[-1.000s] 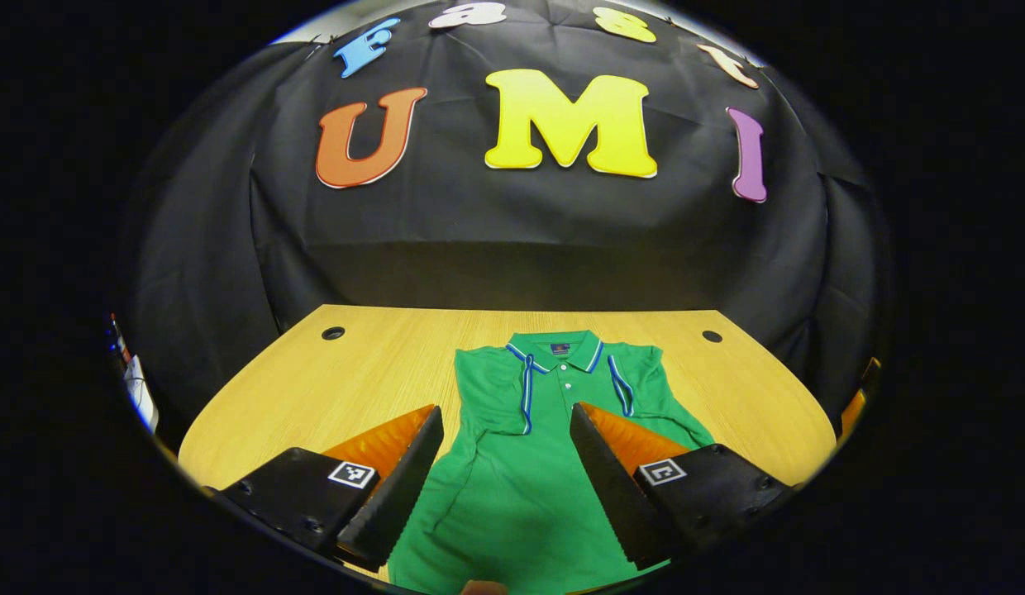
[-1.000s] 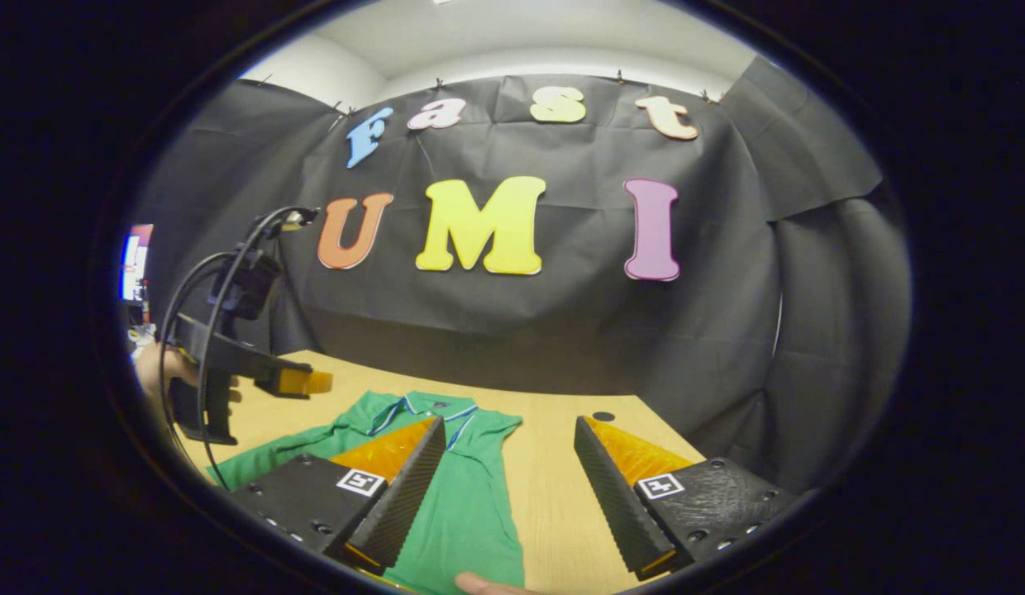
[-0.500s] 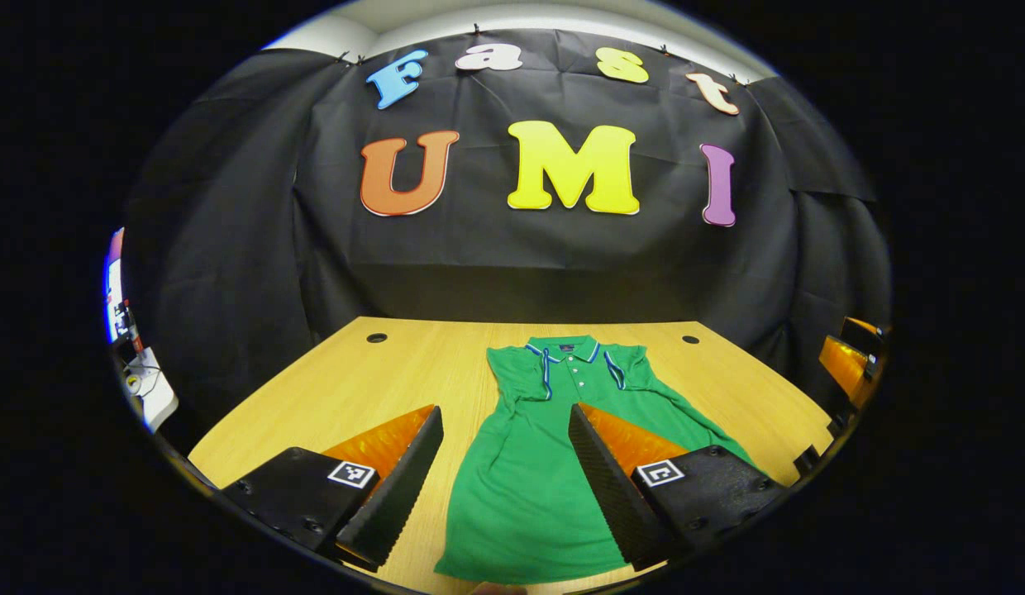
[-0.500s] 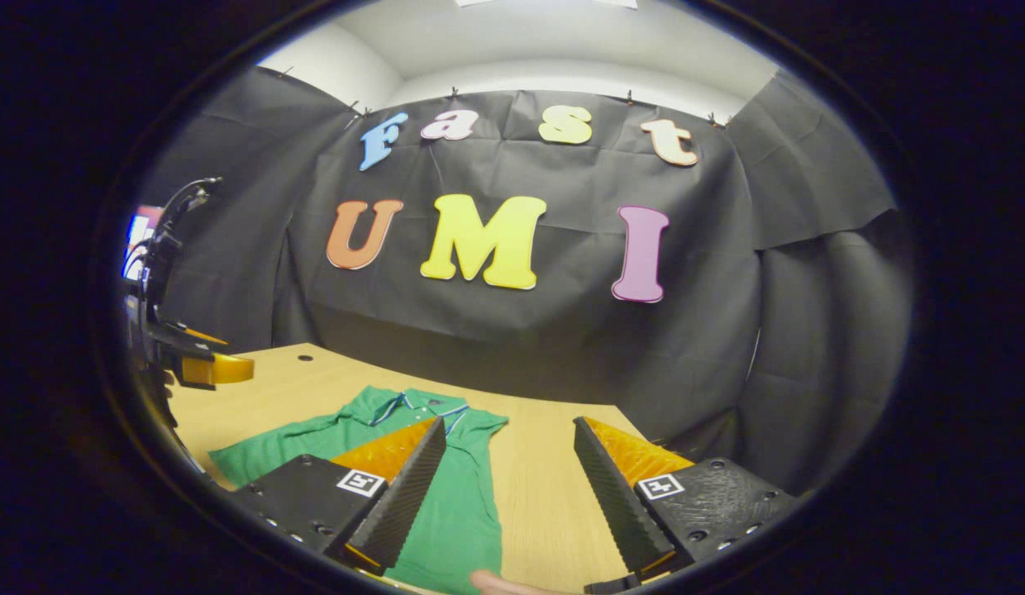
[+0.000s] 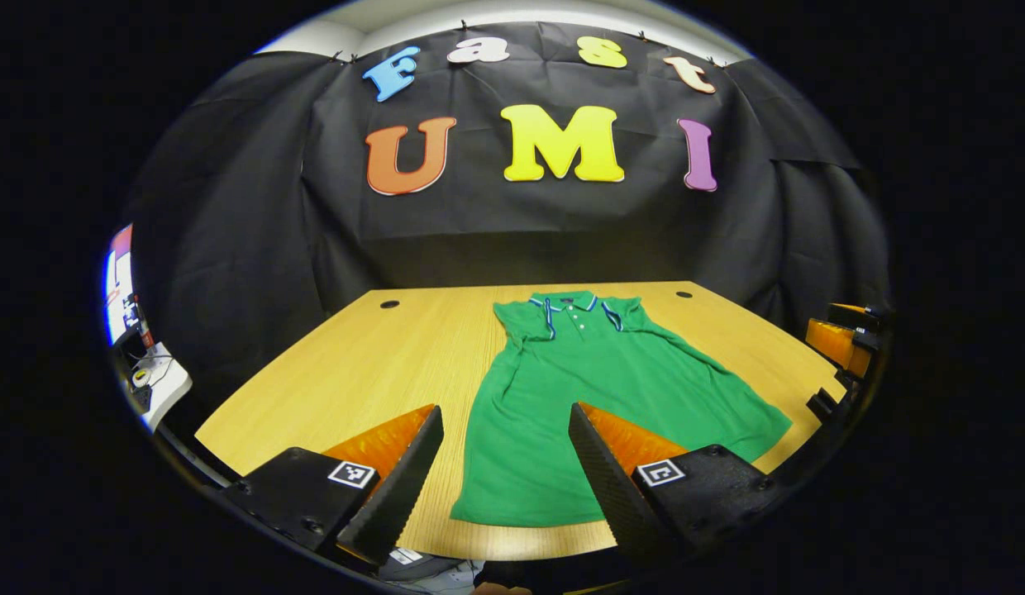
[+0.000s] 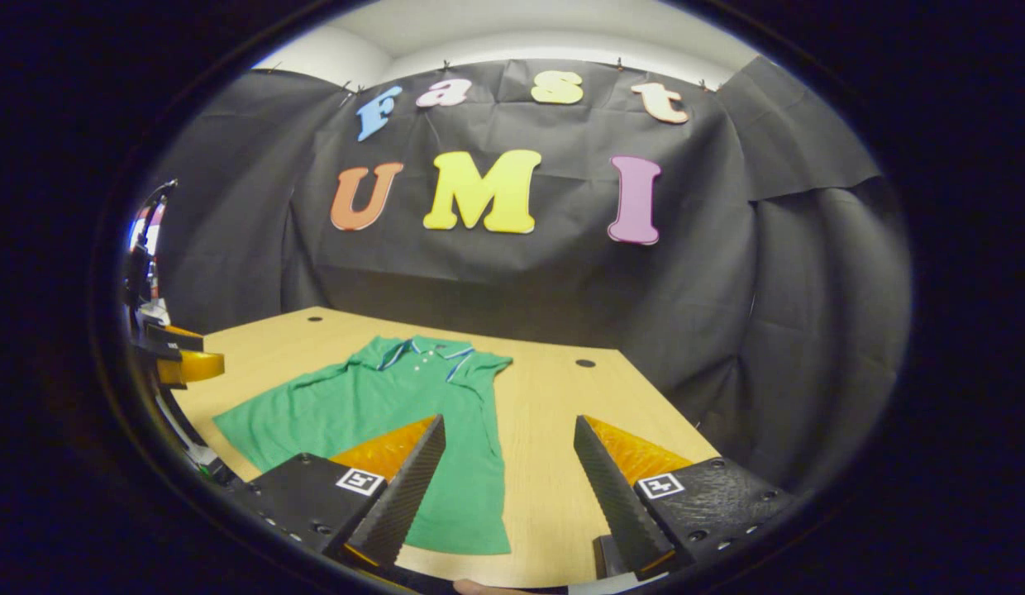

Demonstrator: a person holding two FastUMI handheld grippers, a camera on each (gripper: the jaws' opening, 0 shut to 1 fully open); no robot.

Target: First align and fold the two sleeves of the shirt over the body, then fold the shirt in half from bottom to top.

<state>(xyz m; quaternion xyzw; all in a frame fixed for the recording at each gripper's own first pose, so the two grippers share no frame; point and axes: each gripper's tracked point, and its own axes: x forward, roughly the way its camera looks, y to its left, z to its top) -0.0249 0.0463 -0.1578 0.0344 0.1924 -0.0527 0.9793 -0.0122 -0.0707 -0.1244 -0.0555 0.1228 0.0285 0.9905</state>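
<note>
Green shirt point(image 5: 595, 397) flat on table point(image 5: 372, 372), beyond both gaping, empty tongs

I'm seeing even overhead light brightening the table point(image 5: 380, 364), no glare or blur, with fisheye bending straight edges near the rim.

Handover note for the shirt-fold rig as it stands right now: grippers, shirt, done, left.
Left gripper: open, holding nothing, above the table's near edge, facing the shirt's hem.
Right gripper: open, holding nothing, near the shirt's right side.
Shirt: green polo flat on the wooden table, collar at the far end, hem toward the near edge.
Done: both sleeves appear folded in over the body.
Left: grip the hem corners and fold the shirt in half from bottom to top.
</note>
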